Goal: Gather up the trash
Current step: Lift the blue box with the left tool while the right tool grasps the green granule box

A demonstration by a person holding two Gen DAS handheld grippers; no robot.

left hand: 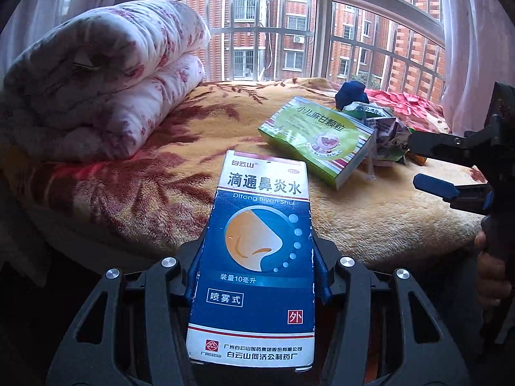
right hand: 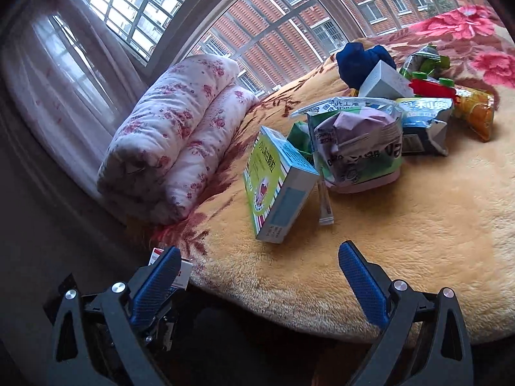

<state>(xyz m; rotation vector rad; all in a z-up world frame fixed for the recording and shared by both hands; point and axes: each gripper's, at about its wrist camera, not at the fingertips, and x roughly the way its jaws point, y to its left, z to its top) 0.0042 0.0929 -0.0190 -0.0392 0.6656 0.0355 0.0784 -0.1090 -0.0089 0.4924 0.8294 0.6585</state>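
Trash pile (right hand: 370, 135) sits on the blanket (right hand: 418, 241); left gripper (left hand: 257, 276) is clamped on the blue nasal-spray box (left hand: 257, 257), right gripper (right hand: 260, 273) is spread and empty. Suggest right takes the tilted green box (right hand: 276, 186) next, pads across its narrow faces, squarely so it doesn't tip.

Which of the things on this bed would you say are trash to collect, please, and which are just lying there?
Trash:
- blue-and-white cardboard nasal-spray box, held in the left tool
- green cardboard medicine box
- crumpled green-and-white plastic bag
- orange drink pouch
- thin sachet stick

Just lying about:
- folded white floral quilt
- tan fleece blanket
- dark blue cloth bundle
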